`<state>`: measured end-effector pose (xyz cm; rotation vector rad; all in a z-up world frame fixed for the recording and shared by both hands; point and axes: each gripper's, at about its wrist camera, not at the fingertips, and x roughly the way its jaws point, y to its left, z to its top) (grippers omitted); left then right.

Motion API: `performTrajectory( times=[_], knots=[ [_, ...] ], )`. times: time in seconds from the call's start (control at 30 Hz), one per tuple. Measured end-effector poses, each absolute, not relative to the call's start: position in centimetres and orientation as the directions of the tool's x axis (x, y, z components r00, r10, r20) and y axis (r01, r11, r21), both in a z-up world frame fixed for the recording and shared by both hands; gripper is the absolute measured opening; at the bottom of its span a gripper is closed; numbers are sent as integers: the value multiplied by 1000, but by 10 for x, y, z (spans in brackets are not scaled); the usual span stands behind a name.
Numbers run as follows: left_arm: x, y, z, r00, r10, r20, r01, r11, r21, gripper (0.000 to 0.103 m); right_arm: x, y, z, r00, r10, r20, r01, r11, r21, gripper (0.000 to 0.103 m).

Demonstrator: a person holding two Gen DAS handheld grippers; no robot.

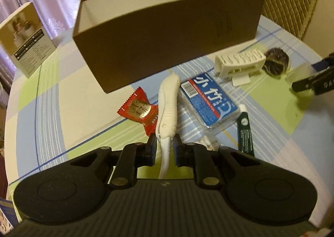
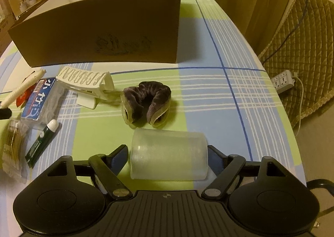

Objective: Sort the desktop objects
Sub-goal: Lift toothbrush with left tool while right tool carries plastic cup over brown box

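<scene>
Left gripper [image 1: 165, 146] is clamped on the thin tail of a white ribbed plastic tool [image 1: 168, 103], which points at the brown cardboard box [image 1: 167, 34] just beyond. It looks light, stiff and slippery; a hold nearer its thicker body would likely be steadier. Right gripper [image 2: 167, 159] stands spread around a frosted plastic cup [image 2: 169, 153] lying on its side, well in front of the box: light, smooth, apt to roll.

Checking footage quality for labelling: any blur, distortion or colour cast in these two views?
Left wrist view: fisheye bends the brown box; the right tool at the edge is motion-blurred. Right wrist view: dim yellowish cast, the frosted cup sharp, the table edge curved.
</scene>
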<state>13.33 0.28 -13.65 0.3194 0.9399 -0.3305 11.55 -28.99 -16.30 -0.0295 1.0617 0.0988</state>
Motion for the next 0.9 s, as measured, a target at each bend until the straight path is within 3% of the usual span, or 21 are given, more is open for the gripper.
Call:
performTrajectory(
  times=[0.1, 0.13, 0.9],
  knots=[
    [130, 3, -130, 559, -141, -817, 392, 913, 110, 12, 116, -290, -164, 486, 55, -872, -95, 995, 10, 77],
    [129, 3, -128, 561, -146, -815, 386, 917, 102, 12, 116, -290, -165, 481, 45, -875, -94, 996, -1, 69],
    [112, 15, -75, 631, -182, -755, 298, 955, 19, 9, 96, -279, -99, 592, 132, -795, -154, 987, 49, 69]
  ],
)
